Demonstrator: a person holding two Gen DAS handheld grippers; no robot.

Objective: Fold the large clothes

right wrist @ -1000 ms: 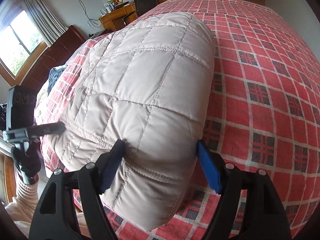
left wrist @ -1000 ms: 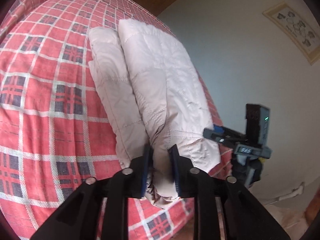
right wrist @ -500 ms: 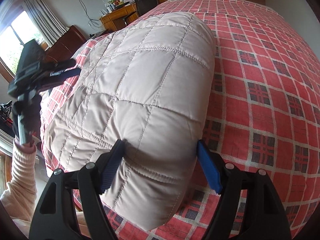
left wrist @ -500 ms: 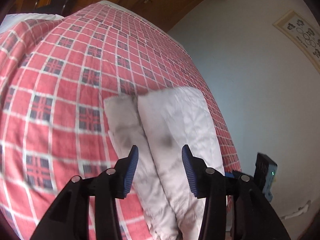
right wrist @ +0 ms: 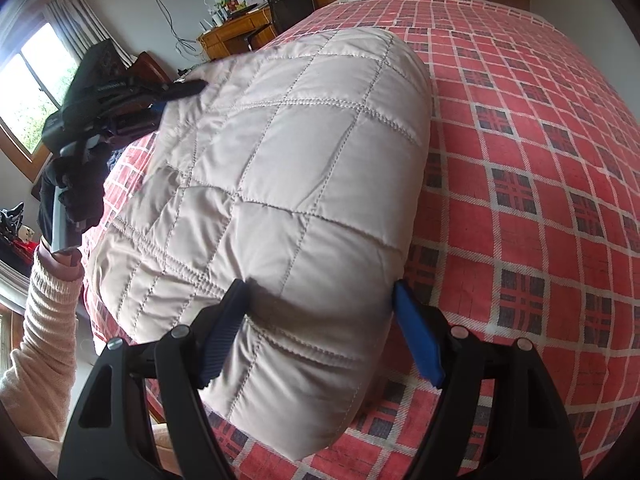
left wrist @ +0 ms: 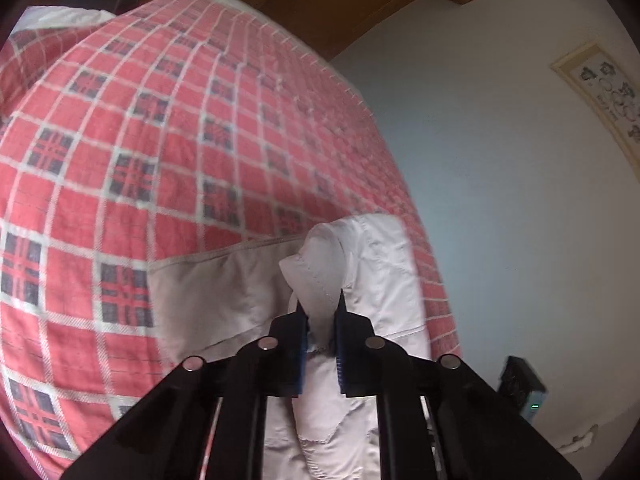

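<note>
Pinching quilted jacket (left wrist: 372, 272) edge in left hand-held gripper (left wrist: 320, 316), lifted over plaid bed (left wrist: 140, 140). Right hand-held gripper (right wrist: 320, 308) spread wide, straddling bundle. Mid-fold; next: carry edge across, lay flat.

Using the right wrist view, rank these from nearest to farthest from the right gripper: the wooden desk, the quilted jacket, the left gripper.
1. Quilted jacket: between the right gripper's open fingers, on the plaid bed.
2. Left gripper: upper left, over the jacket's far edge.
3. Wooden desk: top centre, beyond the bed.
</note>
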